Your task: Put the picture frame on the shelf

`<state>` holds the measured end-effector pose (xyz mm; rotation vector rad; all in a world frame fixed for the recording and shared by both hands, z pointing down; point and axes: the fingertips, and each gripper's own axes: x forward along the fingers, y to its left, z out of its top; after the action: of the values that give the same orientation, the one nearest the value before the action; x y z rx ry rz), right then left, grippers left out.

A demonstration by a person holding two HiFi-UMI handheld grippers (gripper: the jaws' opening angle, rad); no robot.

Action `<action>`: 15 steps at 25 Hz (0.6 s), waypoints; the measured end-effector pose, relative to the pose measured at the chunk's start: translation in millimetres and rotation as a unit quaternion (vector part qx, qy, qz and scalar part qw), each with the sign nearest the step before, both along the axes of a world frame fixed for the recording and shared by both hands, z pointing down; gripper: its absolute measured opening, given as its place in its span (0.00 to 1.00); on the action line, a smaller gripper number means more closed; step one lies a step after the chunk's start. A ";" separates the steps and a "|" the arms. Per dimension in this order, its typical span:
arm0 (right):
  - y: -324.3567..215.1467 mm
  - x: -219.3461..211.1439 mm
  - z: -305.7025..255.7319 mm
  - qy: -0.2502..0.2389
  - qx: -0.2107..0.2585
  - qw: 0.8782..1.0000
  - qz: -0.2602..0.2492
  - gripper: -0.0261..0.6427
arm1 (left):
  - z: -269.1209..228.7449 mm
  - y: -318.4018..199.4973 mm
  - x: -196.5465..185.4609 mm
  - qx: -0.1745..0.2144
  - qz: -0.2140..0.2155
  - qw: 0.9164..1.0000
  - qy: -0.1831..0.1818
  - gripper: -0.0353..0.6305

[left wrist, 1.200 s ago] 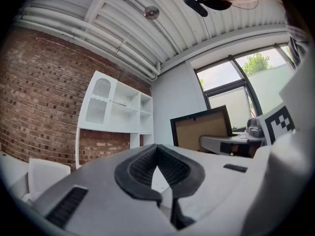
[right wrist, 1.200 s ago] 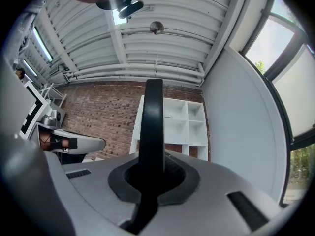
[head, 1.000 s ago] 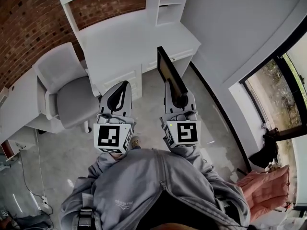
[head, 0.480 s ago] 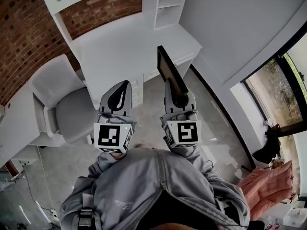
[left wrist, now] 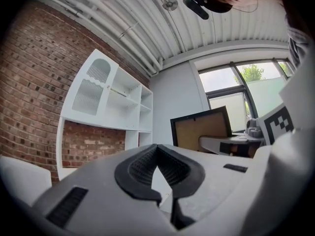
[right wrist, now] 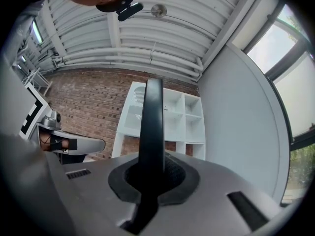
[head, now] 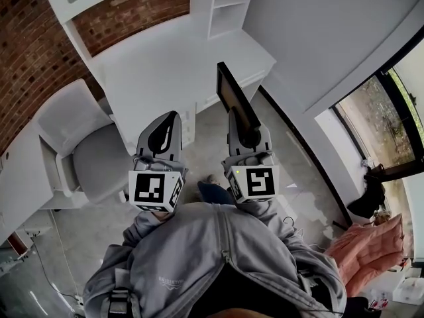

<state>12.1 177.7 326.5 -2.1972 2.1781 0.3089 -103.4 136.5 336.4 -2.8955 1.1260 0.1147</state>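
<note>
The right hand-held gripper (head: 247,136) pinches the lower edge of the picture frame (head: 234,103), its jaws pressed onto the dark rim. The frame stands upright and edge-on out of the pads, its brown backing turned toward the left hand-held gripper (head: 172,118). That one is held just beside it at the same height, its jaws pressed together at the tips with nothing between them. Both are held in the air in front of the person's grey jacket (head: 212,257). In the head view the frame's top reaches the front edge of the white table (head: 165,65), near its right front corner. The white shelf (head: 228,5) rises at the table's far right corner against the brick wall (head: 33,45), well apart from the frame. A grey chair (head: 83,148) stands at the table's left end.
</note>
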 end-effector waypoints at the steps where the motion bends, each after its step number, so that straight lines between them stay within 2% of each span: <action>1: -3.2 0.0 0.5 -0.001 0.001 1.000 0.000 0.09 | 0.8 -2.9 0.4 0.000 0.001 1.000 0.000 0.06; 7: -28.1 0.8 -1.0 0.003 0.014 1.000 -0.012 0.09 | -1.2 -22.9 4.7 0.013 0.000 1.000 0.002 0.06; 15: -83.2 8.7 2.0 0.005 0.019 0.999 -0.029 0.09 | 2.4 -74.2 11.1 0.016 -0.014 1.000 0.006 0.06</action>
<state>20.8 94.5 328.5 -2.1136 2.2154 0.3563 -92.4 62.3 338.8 -2.8535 1.1558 0.1473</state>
